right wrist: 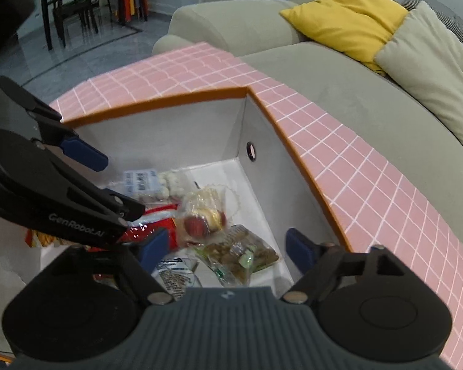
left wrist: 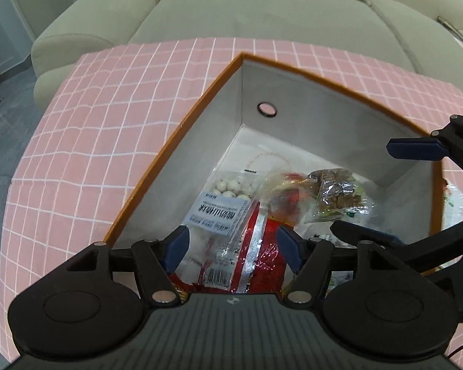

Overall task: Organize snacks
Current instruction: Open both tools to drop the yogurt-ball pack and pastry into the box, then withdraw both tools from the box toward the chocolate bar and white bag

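A: How do the jaws stand?
B: Both wide, gripping nothing. The left gripper (left wrist: 233,242) hangs over a red packet (left wrist: 267,265); the right gripper (right wrist: 228,246) over a clear nut bag (right wrist: 242,251).
A: And the snacks?
B: All inside the orange-rimmed box (left wrist: 182,126) on the pink checked cloth (left wrist: 92,129), a sofa (left wrist: 262,9) beyond.

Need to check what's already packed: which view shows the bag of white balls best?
The left wrist view: the bag of white balls lies unobstructed in the box, label readable. In the right wrist view the left tool covers part of the bag, and it is blurred.
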Demonstrator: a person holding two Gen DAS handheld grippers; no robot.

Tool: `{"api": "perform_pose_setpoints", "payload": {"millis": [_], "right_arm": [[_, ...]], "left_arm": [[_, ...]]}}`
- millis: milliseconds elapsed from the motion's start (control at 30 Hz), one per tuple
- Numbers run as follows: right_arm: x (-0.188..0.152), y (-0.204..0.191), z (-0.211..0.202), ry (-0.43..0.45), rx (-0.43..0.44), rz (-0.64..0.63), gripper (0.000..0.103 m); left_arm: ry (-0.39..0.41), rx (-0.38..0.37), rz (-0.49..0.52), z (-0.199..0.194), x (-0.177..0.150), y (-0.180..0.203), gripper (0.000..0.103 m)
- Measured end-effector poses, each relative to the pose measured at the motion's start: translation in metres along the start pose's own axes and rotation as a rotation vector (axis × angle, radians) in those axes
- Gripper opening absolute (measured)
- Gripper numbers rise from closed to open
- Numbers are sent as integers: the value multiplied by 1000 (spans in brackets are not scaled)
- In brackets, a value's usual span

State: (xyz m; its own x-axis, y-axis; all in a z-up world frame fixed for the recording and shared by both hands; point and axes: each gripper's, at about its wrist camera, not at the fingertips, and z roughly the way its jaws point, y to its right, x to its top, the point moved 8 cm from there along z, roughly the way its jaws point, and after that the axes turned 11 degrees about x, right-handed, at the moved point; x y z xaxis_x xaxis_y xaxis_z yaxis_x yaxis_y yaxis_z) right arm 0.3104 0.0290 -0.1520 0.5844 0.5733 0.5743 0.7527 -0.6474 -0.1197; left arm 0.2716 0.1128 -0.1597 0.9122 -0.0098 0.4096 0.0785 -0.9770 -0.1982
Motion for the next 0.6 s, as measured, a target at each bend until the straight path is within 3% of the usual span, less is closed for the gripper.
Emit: {"api": "perform_pose_setpoints", "payload": {"millis": [600], "right_arm": [[-11, -28, -90, 222, -49, 66, 93]], "left_arm": [[133, -54, -120, -75, -21, -2, 78]]}}
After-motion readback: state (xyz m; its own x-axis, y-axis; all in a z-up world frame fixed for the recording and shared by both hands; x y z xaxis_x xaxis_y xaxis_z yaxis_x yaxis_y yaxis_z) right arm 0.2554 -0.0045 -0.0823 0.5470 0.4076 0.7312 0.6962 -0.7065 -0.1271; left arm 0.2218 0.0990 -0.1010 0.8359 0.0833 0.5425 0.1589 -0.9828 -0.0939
